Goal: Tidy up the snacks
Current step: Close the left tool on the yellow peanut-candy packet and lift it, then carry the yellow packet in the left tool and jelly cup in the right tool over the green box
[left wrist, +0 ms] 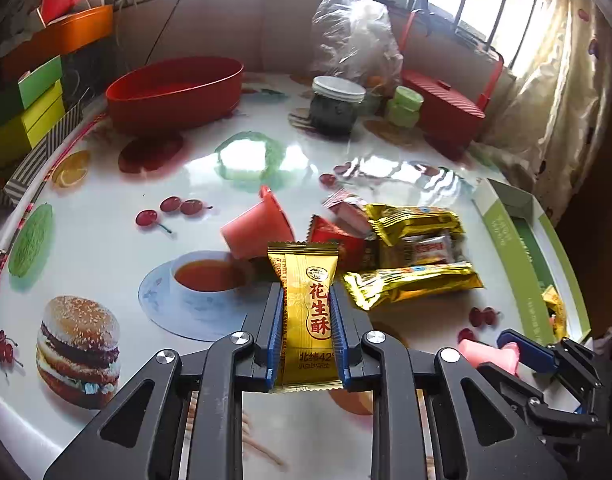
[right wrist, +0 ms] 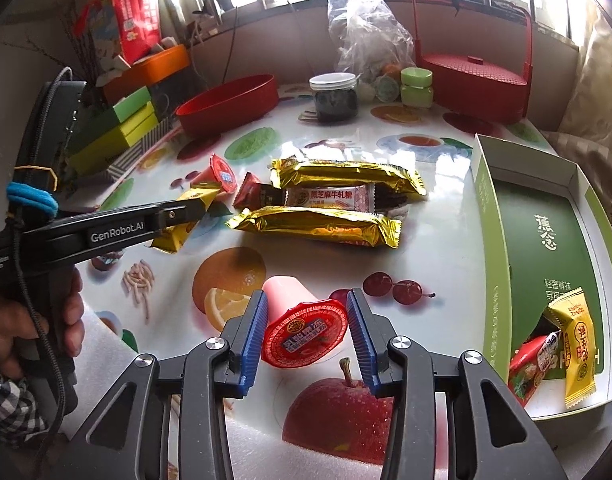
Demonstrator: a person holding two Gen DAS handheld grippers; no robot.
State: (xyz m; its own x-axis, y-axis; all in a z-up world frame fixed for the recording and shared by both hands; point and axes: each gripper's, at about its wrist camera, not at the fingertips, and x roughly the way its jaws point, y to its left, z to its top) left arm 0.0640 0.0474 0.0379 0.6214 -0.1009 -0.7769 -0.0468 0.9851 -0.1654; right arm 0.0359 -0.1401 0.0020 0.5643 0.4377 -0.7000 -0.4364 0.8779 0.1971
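My left gripper is shut on a yellow peanut candy packet, held upright above the table; the right wrist view shows the same packet at the left. My right gripper is shut on a pink jelly cup with a red foil lid, lid facing the camera. On the printed tabletop lies a snack pile: two long gold bars, a white nougat packet, a red packet and a second jelly cup on its side.
An open green box lies at the right edge with a yellow candy and a red packet inside. At the back stand a red oval bowl, a dark jar, a green jar and a red basket.
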